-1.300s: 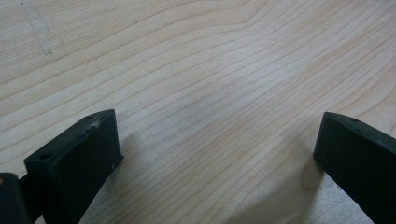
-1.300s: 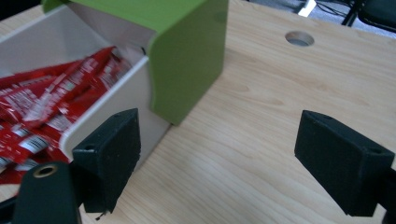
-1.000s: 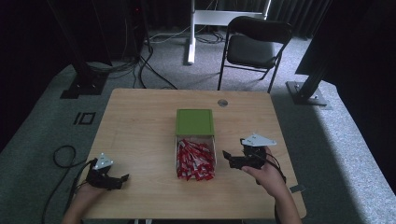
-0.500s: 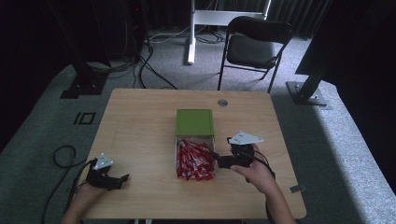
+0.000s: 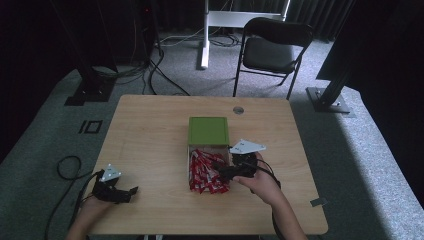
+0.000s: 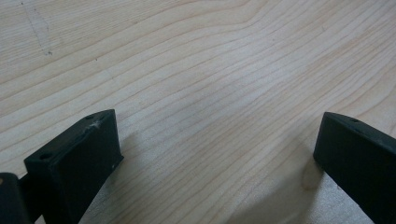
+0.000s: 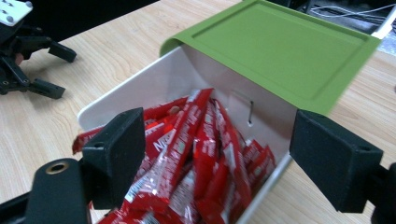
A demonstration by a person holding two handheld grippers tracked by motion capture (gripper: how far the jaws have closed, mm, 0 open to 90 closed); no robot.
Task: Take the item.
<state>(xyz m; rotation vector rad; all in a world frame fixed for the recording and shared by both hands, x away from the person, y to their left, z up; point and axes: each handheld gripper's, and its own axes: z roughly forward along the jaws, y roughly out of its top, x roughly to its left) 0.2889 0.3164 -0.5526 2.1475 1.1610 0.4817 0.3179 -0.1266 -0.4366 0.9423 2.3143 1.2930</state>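
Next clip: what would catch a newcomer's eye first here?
The heap of red sachets in a white box at mid-table, its green lid slid half back. The right gripper hovers open over the sachets, while the left gripper rests open near the table's near-left corner.

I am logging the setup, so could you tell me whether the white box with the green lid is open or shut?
Partly open: the green lid covers only the far part of the white box, leaving red packets exposed.

One box (image 5: pixel 208 131) — many red sachets (image 5: pixel 205 170)
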